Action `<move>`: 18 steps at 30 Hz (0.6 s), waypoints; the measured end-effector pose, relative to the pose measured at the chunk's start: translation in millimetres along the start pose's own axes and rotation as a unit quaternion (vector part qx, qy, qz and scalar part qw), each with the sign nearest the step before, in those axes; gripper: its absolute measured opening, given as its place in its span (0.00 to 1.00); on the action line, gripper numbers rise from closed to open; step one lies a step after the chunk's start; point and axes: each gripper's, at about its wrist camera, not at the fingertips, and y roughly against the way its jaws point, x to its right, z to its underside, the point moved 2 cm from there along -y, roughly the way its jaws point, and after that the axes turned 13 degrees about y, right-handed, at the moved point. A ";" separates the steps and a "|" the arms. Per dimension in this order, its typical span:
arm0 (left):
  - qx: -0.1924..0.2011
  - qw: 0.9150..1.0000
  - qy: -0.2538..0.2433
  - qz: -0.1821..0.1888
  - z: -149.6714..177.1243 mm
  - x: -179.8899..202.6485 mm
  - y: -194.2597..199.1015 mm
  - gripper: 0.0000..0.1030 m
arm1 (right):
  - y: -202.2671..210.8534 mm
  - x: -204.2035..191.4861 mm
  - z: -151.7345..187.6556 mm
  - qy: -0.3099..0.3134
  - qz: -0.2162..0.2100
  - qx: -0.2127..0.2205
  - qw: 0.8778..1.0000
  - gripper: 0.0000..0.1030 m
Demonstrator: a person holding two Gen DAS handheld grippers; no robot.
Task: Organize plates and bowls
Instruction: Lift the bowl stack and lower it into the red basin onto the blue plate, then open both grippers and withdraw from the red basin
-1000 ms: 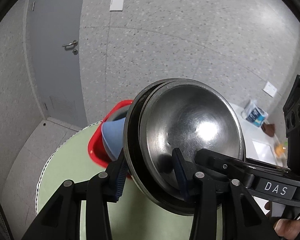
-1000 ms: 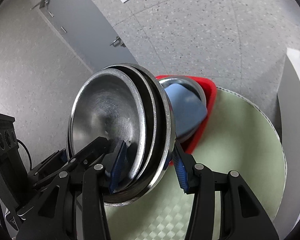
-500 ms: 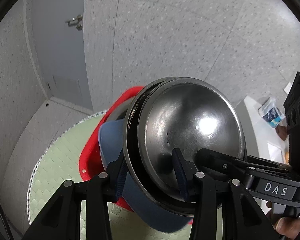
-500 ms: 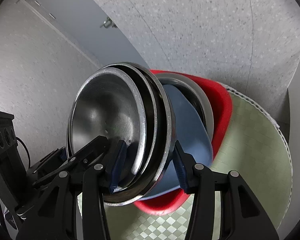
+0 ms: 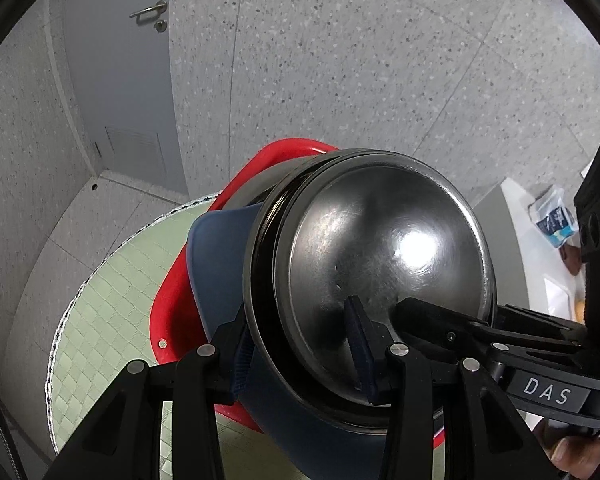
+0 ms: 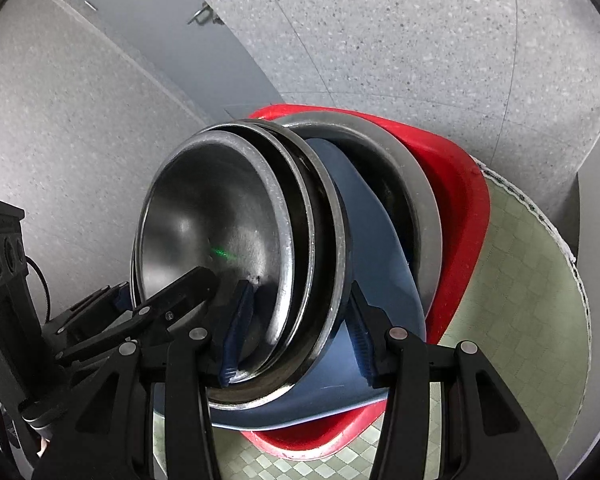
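Observation:
A stack of nested steel bowls is held between both grippers. My left gripper is shut on the stack's rim, and my right gripper is shut on the rim from the other side. The stack hangs over a red basin that holds a blue plate and a larger steel bowl. The stack's lower edge is close to the blue plate; I cannot tell if they touch.
The red basin sits on a round table with a green checked cloth. A grey door and speckled floor lie beyond. A white counter with a blue packet is at the right.
Both grippers have carried the bowl stack forward and down over the red basin, which now looms larger, with the blue plate right under the stack.

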 end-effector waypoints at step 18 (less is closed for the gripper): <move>-0.005 1.000 -0.008 -0.006 12.2 -4.0 2.7 0.42 | 9.7 -1.4 2.7 -0.002 0.029 -0.002 1.000 0.54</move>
